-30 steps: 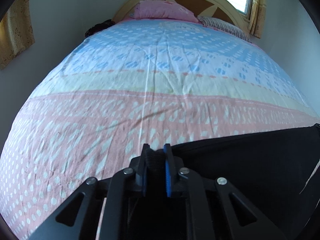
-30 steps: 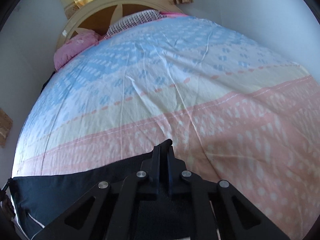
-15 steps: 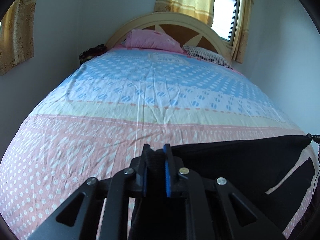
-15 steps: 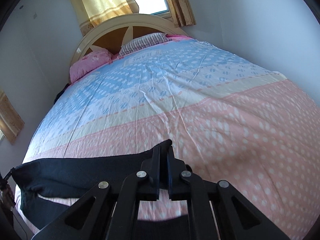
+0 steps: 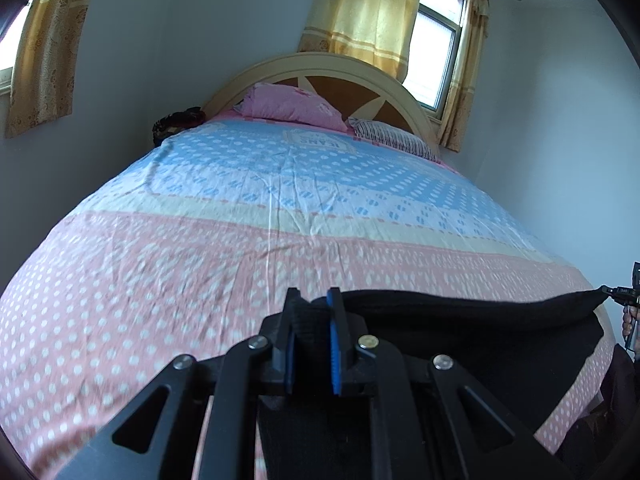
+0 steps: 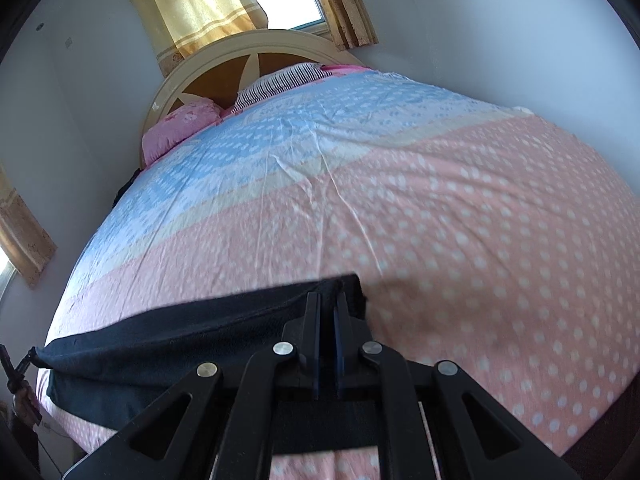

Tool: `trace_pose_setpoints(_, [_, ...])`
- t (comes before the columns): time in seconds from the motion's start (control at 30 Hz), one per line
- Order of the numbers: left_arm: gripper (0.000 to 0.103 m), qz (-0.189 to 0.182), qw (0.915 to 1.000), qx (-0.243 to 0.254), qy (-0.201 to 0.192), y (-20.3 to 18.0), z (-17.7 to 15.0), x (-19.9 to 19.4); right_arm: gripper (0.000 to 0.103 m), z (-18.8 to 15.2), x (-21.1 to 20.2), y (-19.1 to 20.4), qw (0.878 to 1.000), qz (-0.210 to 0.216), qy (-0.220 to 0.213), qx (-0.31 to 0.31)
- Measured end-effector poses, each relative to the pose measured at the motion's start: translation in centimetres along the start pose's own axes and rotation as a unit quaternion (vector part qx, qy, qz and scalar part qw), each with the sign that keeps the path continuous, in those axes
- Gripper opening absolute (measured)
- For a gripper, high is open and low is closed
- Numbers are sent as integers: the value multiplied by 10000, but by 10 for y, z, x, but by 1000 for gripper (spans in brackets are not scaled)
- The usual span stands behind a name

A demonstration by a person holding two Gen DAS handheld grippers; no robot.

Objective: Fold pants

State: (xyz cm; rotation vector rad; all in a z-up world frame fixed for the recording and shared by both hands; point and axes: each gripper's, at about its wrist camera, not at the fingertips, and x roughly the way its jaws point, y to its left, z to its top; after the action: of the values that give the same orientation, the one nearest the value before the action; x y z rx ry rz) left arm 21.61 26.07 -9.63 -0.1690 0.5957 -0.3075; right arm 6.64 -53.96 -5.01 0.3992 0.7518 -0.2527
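The black pants (image 5: 460, 320) hang stretched above the foot of the bed (image 5: 280, 208), one edge taut between the left gripper (image 5: 313, 308) and right gripper (image 6: 328, 300), each with jaws pinching a corner of the cloth.

Pretty clearly a home bedroom: big bed (image 5: 280, 240) with a dotted pink-and-blue sheet, arched headboard (image 5: 320, 68), pillows (image 5: 292, 106) at the head, yellow curtains (image 5: 360, 8) over the window (image 5: 436, 60).
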Motion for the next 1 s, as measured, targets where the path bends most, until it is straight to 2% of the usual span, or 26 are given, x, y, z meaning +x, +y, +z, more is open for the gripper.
trace_pose_setpoints(0.17, [14, -12, 9997, 16, 234, 3, -38, -7, 5, -26, 3, -16, 9996, -85, 202, 154])
trace_pose_setpoints(0.23, [14, 34, 9994, 37, 338, 3, -52, -6, 9, -32, 1, -18, 9995, -72, 277, 166])
trace_pose_setpoints(0.27, [14, 59, 9992, 40, 381, 3, -58, -5, 23, -34, -2, -17, 9992, -251, 277, 134])
trace_pose_setpoints(0.3, [15, 101, 9991, 64, 416, 3, -64, -3, 42, -34, -8, -13, 9984, -524, 229, 10])
trace_pose_setpoints(0.33, [15, 110, 9990, 82, 421, 2, -68, -3, 46, -35, -14, -10, 9976, -660, 164, -99])
trace_pose_setpoints(0.47, [21, 175, 9991, 99, 361, 2, -72, -8, 46, -34, -51, 24, 9929, -941, -378, -615])
trace_pose_setpoints(0.53, [21, 174, 9991, 184, 344, 2, -73, -12, 46, -35, -65, 57, 9919, -637, -551, -947])
trace_pose_setpoints(0.6, [21, 189, 9988, 289, 343, 1, -75, -14, 46, -42, -63, 98, 9887, -164, -454, -1417])
trace_pose_setpoints(0.63, [19, 156, 9987, 328, 345, 0, -75, -15, 46, -52, -54, 131, 9817, 133, -256, -1880])
trace_pose_setpoints(0.7, [19, 166, 9986, 381, 330, -1, -77, -16, 46, -68, -39, 173, 9678, 467, 17, -2474])
trace_pose_setpoints(0.8, [19, 187, 9984, 438, 315, -3, -78, -15, 46, -103, -2, 241, 9342, 933, 435, -3415])
trace_pose_setpoints(0.9, [19, 232, 9979, 525, 309, -7, -78, -14, 46, -120, 28, 278, 9104, 1085, 703, -3929])
trace_pose_setpoints(1.0, [18, 268, 9968, 677, 332, -8, -78, -14, 46, -126, 52, 297, 8963, 1218, 1117, -4115])
